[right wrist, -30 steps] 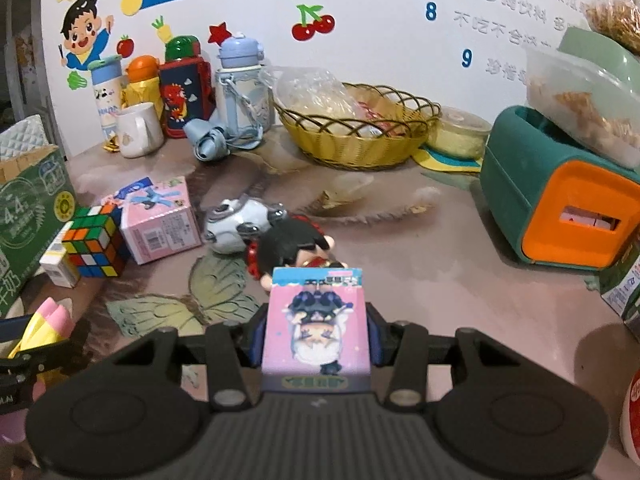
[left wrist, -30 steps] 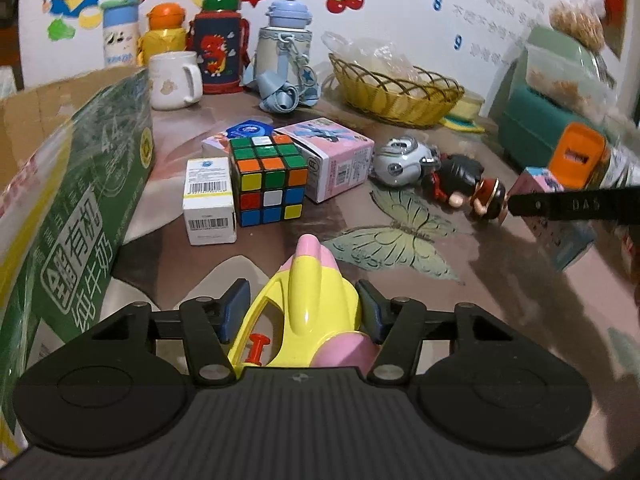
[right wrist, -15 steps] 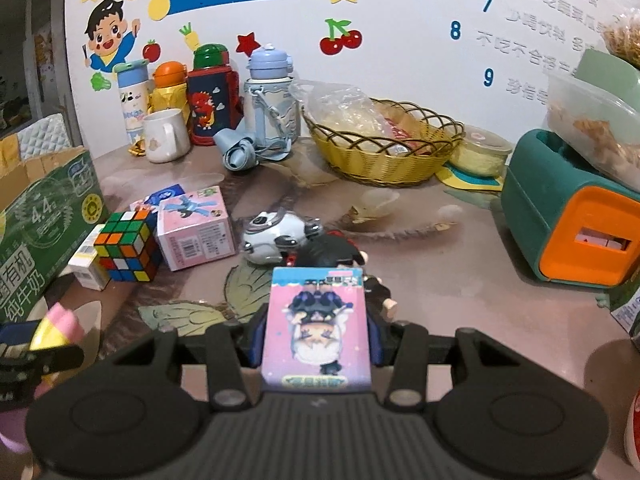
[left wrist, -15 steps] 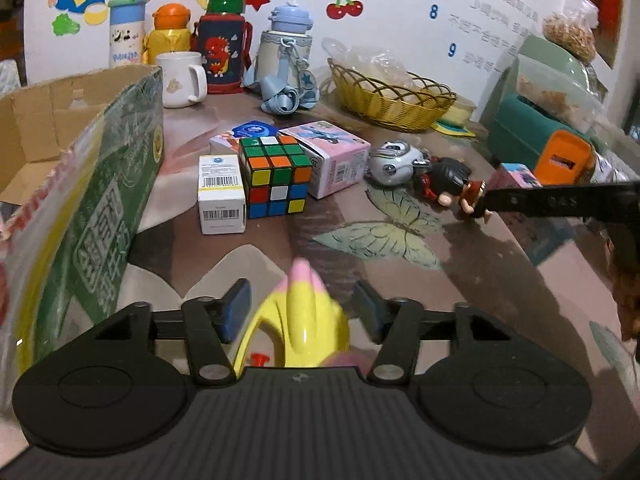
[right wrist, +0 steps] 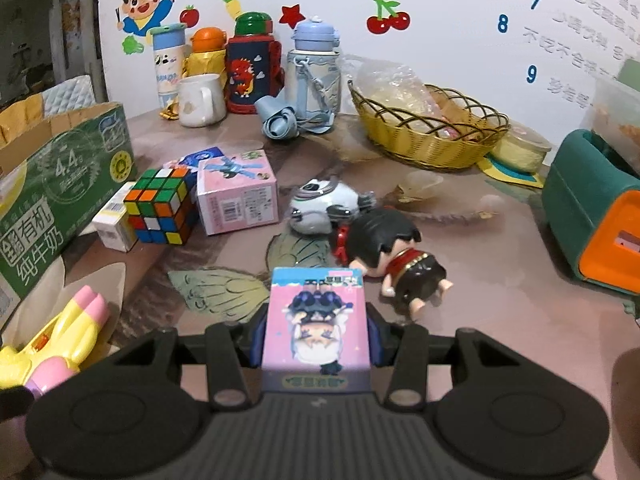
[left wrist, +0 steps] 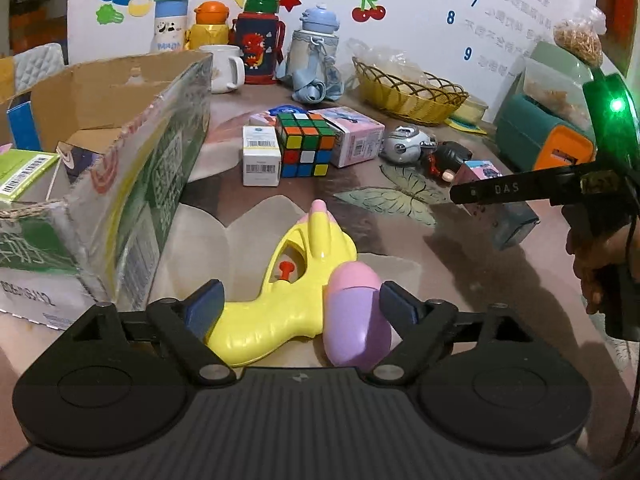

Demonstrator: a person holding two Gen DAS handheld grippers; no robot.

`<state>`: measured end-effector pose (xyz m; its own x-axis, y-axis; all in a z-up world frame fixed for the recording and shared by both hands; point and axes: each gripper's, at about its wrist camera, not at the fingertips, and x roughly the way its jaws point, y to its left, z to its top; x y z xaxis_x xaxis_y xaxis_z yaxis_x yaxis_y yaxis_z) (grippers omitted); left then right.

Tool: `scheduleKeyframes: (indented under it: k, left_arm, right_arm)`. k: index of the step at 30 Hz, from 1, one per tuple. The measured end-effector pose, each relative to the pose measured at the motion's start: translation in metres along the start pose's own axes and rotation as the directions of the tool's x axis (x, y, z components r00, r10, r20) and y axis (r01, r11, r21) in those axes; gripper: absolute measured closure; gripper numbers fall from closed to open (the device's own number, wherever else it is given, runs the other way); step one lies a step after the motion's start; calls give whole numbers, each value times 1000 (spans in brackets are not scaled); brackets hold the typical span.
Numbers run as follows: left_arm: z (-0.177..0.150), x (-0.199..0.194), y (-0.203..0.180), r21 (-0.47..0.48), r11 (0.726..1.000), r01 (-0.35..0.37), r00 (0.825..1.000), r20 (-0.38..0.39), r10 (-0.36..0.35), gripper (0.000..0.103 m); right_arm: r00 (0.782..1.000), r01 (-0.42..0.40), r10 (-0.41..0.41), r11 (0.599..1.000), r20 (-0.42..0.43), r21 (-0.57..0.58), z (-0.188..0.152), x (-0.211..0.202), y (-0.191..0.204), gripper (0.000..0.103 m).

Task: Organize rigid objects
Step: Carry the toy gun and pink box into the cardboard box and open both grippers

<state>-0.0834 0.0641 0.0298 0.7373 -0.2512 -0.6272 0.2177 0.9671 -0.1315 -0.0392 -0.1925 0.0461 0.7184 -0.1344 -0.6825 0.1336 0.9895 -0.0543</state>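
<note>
While our left tongs point(left wrist: 298, 306) are opening around the toy water gun point(left wrist: 296, 280) lying on the bench point(left wrist: 460, 264), our right tongs point(right wrist: 316, 340) pinch a pink card box point(right wrist: 316, 328). The gun looks light, hard and slick, so we would take it across the body.

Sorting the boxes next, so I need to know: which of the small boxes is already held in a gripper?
The pink box with the cartoon figure, clamped in the right gripper. The other pink box and the white barcode box sit on the table beside the Rubik's cube.
</note>
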Motion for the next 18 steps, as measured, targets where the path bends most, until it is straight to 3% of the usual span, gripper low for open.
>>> scheduleKeyframes:
  k: [4, 9, 12, 18]
  left_arm:
    - [2, 5, -4, 38, 999, 19, 1000, -13, -19, 0]
    - [11, 28, -6, 94, 993, 66, 991, -123, -54, 0]
    - [6, 36, -9, 134, 989, 66, 989, -140, -47, 0]
    - [-6, 37, -19, 210, 978, 16, 995, -96, 4, 0]
  right_arm:
    - [1000, 0, 0, 1000, 0, 1, -1, -1, 0, 58]
    - [1000, 1, -1, 1000, -7, 8, -1, 1, -1, 58]
    - [1000, 1, -1, 1000, -10, 7, -1, 2, -1, 58]
    - [1000, -8, 9, 1000, -29, 16, -2, 7, -2, 57]
